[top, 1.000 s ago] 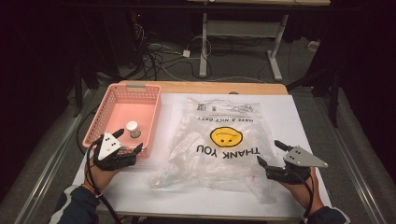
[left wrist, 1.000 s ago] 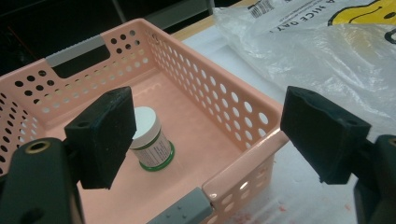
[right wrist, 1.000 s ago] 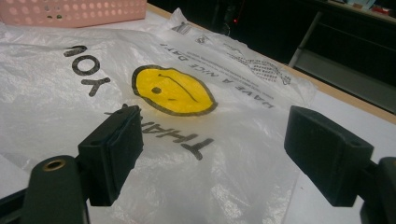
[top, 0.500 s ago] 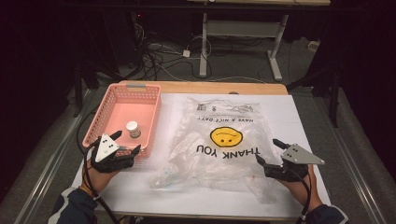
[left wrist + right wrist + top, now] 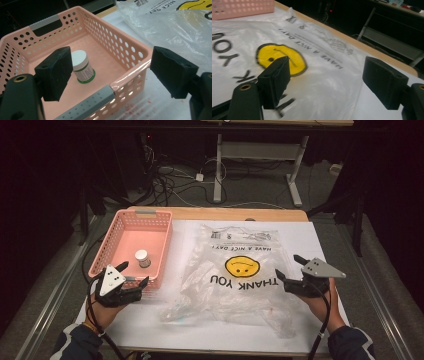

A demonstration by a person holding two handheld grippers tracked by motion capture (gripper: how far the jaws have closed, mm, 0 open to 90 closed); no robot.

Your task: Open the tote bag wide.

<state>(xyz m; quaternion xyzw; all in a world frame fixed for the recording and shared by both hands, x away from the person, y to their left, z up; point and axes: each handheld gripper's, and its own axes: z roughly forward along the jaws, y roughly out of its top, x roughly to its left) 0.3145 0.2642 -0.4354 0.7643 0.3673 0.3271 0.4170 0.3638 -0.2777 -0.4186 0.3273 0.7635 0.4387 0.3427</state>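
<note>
The left tongs [image 5: 131, 274] hang spread over the near corner of the pink basket [image 5: 107, 251] at the left of the high view, likely lining up on the small white-capped jar [image 5: 142, 258] standing upright on its floor, cap up, long axis vertical. The right tongs [image 5: 290, 268], also spread and empty, hover at the right edge of the plastic bag [image 5: 235, 280] lying flat mid-bench [image 5: 320, 235], its print upside down toward the person.

The plastic bag [image 5: 240, 275] at frame centre reads "THANK YOU" and "HAVE A NICE DAY!", upside down.
</note>
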